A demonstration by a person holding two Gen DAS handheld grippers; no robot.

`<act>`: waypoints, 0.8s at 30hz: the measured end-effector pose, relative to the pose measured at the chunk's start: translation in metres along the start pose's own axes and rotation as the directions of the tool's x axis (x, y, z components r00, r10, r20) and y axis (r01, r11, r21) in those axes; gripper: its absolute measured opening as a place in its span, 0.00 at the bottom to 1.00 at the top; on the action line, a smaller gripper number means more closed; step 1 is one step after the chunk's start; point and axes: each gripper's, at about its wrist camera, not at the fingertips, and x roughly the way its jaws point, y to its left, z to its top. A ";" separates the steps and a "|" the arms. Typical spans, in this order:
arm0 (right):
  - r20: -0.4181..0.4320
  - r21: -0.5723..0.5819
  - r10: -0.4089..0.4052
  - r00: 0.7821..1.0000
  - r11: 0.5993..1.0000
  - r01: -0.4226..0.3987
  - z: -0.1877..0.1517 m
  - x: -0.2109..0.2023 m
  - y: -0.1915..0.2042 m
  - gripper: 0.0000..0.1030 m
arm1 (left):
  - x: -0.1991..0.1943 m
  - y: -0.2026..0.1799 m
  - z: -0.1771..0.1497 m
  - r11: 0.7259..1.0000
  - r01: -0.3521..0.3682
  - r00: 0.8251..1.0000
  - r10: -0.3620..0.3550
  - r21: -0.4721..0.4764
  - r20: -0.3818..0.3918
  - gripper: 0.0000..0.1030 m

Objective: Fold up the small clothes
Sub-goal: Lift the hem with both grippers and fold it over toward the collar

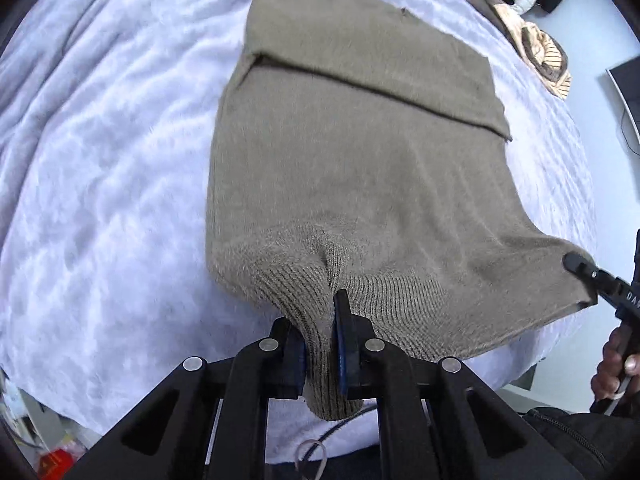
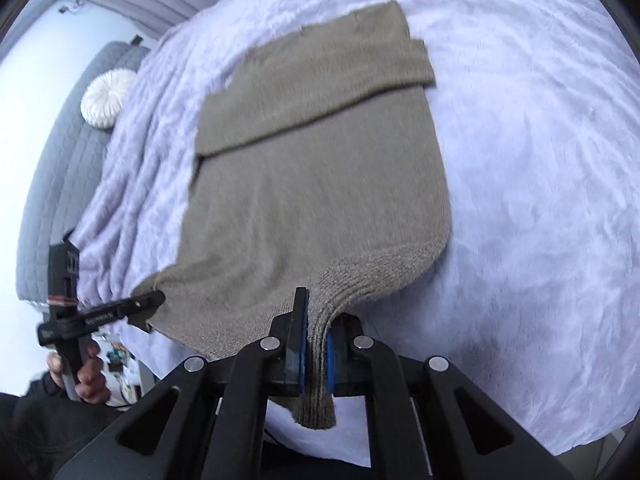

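Observation:
A taupe knit sweater (image 1: 360,152) lies on a white fleecy blanket (image 1: 112,168), its sleeves folded across the far part. My left gripper (image 1: 320,332) is shut on the ribbed hem at the near left corner, with the knit bunched between its blue pads. My right gripper (image 2: 318,336) is shut on the hem at the near right corner. Both corners are lifted off the blanket, and the hem sags between them. The right gripper (image 1: 580,276) shows in the left wrist view, pinching the far corner. In the right wrist view the left gripper (image 2: 150,312) appears at the left.
The blanket (image 2: 540,180) covers a bed. A round white cushion (image 2: 108,98) rests on a grey quilted headboard at the left. Dark and patterned clothes (image 1: 532,28) lie heaped at the far right edge. A person's hand (image 1: 616,364) holds the right gripper's handle.

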 end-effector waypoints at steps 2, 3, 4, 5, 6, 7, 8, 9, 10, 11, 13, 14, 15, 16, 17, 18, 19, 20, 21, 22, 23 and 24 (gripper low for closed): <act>0.029 -0.013 0.003 1.000 1.000 -0.003 0.008 -0.008 0.009 0.07 | -0.012 0.003 0.002 1.000 0.018 1.000 -0.018 -0.009 0.022 0.12; 0.037 -0.024 -0.001 0.999 1.000 0.002 0.011 -0.010 0.014 0.07 | -0.010 0.000 -0.008 0.999 0.027 0.999 -0.026 -0.020 0.032 0.12; 0.039 -0.028 -0.006 0.999 1.000 0.007 0.013 -0.014 0.013 0.07 | -0.006 0.000 -0.004 0.999 0.035 0.999 -0.034 -0.027 0.037 0.12; 0.044 -0.026 -0.009 0.999 1.000 0.011 0.015 -0.018 0.013 0.07 | -0.012 0.004 0.000 0.999 0.043 0.998 -0.042 -0.028 0.043 0.12; 0.057 -0.011 0.002 0.998 1.000 -0.002 0.018 -0.021 0.014 0.07 | -0.011 -0.001 0.003 0.998 0.050 0.998 -0.048 -0.027 0.047 0.12; 0.068 0.005 0.014 0.998 1.000 -0.015 0.021 -0.021 0.016 0.07 | -0.012 -0.002 0.002 0.997 0.068 0.996 -0.067 -0.025 0.053 0.12; 0.082 0.025 0.028 0.996 0.999 -0.031 0.023 -0.024 0.015 0.07 | -0.009 -0.006 -0.004 0.995 0.100 0.994 -0.098 -0.028 0.053 0.12; 0.090 0.039 0.040 0.995 0.998 -0.044 0.024 -0.027 0.012 0.07 | -0.017 -0.007 -0.002 0.992 0.121 0.992 -0.119 -0.039 0.050 0.12; 0.095 0.050 0.048 0.994 0.997 -0.053 0.025 -0.028 0.011 0.07 | -0.019 0.003 -0.003 0.990 0.131 0.991 -0.128 -0.055 0.047 0.12; 0.094 0.053 0.046 0.995 0.997 -0.052 0.026 -0.027 0.012 0.07 | -0.016 0.012 -0.006 0.989 0.134 0.991 -0.131 -0.068 0.038 0.12; 0.081 0.055 0.028 0.996 0.998 -0.033 0.025 -0.026 0.009 0.07 | -0.005 0.007 -0.005 0.989 0.125 0.992 -0.124 -0.074 0.024 0.12; 0.074 0.062 0.021 0.997 0.998 -0.026 0.024 -0.024 0.009 0.06 | -0.004 0.011 -0.007 0.991 0.115 0.993 -0.114 -0.064 0.009 0.11; 0.071 0.068 0.019 0.997 0.997 -0.024 0.023 -0.023 0.008 0.07 | 0.011 -0.002 -0.004 0.991 0.115 0.993 -0.115 -0.066 0.001 0.11; 0.069 0.071 0.018 0.997 0.997 -0.023 0.022 -0.022 0.008 0.07 | 0.016 -0.006 -0.002 0.989 0.129 0.992 -0.129 -0.074 0.001 0.11; 0.072 0.076 0.018 0.997 0.997 -0.024 0.021 -0.023 0.009 0.07 | 0.015 -0.002 -0.003 0.984 0.151 0.988 -0.151 -0.091 0.010 0.11; 0.076 0.081 0.020 0.997 0.996 -0.026 0.021 -0.023 0.009 0.07 | 0.018 0.001 -0.001 0.973 0.196 0.981 -0.194 -0.124 0.028 0.11; 0.081 0.090 0.022 0.996 0.995 -0.029 0.022 -0.024 0.008 0.06 | 0.014 0.009 -0.001 0.956 0.247 0.969 -0.243 -0.157 0.046 0.11; 0.086 0.101 0.020 0.996 0.994 -0.028 0.023 -0.026 0.006 0.06 | 0.017 0.012 0.002 0.944 0.277 0.961 -0.271 -0.181 0.057 0.11; 0.087 0.107 0.017 0.996 0.994 -0.026 0.024 -0.026 0.005 0.06 | 0.015 0.017 0.002 0.933 0.299 0.954 -0.292 -0.200 0.064 0.11; 0.090 0.112 0.014 0.996 0.993 -0.024 0.026 -0.026 0.004 0.06 | 0.014 0.020 0.004 0.932 0.299 0.954 -0.292 -0.203 0.064 0.11; 0.091 0.114 0.012 0.996 0.993 -0.022 0.027 -0.026 0.004 0.06 | 0.014 0.020 0.006 0.938 0.288 0.958 -0.282 -0.194 0.056 0.11; 0.090 0.113 0.010 0.996 0.993 -0.021 0.029 -0.025 0.004 0.06 | 0.016 0.017 0.008 0.939 0.287 0.958 -0.283 -0.189 0.050 0.11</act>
